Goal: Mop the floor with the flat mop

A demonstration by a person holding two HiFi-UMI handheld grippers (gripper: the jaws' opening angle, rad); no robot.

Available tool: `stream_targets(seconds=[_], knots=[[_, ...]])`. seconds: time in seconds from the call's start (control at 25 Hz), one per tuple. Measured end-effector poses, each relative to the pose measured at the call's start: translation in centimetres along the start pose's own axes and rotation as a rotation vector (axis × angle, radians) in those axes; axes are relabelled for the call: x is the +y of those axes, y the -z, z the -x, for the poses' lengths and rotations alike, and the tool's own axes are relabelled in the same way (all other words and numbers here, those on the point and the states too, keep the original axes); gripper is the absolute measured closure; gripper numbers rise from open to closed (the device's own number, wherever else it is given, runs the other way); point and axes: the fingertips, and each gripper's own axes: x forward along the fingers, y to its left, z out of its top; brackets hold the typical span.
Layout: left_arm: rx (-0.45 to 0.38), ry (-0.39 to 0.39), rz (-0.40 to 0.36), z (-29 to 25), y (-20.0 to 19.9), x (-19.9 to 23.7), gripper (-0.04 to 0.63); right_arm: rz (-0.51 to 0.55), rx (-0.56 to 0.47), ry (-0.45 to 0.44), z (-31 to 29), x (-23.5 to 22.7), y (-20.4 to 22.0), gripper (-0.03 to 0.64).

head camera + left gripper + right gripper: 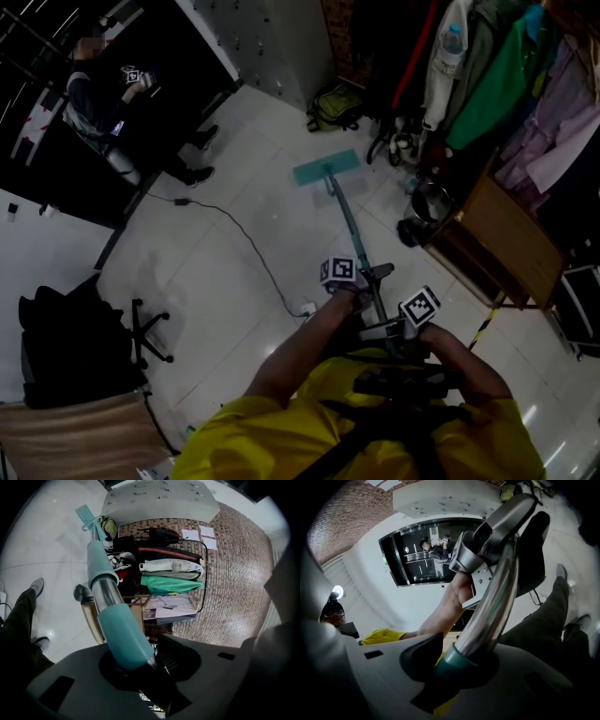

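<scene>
The left claw (133, 660) pinches the teal sleeve of the mop pole (105, 590). The right claw (464, 665) clamps the same pole's steel upper end. Far down the pole, the flat mop head (326, 167) lies flat on the tiled floor (253, 178), with a green backpack (335, 108) just beyond it. No wet track shows around the mop head, so most of the mopping seems left to do.

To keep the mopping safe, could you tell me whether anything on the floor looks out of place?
A black cable trails loose across the tiled floor, just left of the mop handle; the mop head could snag it.
</scene>
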Motion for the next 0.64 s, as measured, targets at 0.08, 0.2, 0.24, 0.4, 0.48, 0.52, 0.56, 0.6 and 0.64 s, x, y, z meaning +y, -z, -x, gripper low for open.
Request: stream_targets(seconds=[0.08, 0.2, 0.24, 0.4, 0.48, 0.52, 0.56, 0.6, 0.64], knots=[[-0.011, 0.005, -0.001, -0.2, 0.2, -0.3, 0.477, 0.042, 0.002, -0.017, 0.3, 0.5, 0.1, 0.509], [-0.014, 0.006, -0.006, -0.2, 0.5, -0.7, 0.477, 0.063, 0.012, -0.025, 0.3, 0.8, 0.5, 0.509], [-0.013, 0.005, -0.008, -0.1, 0.6, -0.8, 0.477, 0.066, 0.014, -0.022, 0.2, 0.7, 0.6, 0.509], [-0.007, 0.005, -0.019, -0.4, 1.3, -0.9, 0.478, 0.075, 0.018, -0.014, 0.4, 0.5, 1.4, 0.508], [-0.002, -0.005, -0.019, -0.6, 1.7, -0.7, 0.477, 0.084, 0.015, -0.017, 0.5, 0.4, 1.6, 0.509], [0.002, -0.012, -0.018, -0.6, 1.9, -0.6, 0.477, 0.081, 0.012, -0.020, 0.5, 0.3, 1.8, 0.509], [0.007, -0.018, -0.017, -0.6, 2.1, -0.5, 0.478, 0.074, 0.008, -0.026, 0.5, 0.3, 2.0, 0.508], [0.012, -0.024, -0.015, -0.6, 2.3, -0.3, 0.479, 0.065, 0.004, -0.032, 0.4, 0.3, 2.2, 0.508], [0.017, -0.029, -0.012, -0.7, 2.6, -0.2, 0.478, 0.056, 0.001, -0.038, 0.4, 0.3, 2.4, 0.509]])
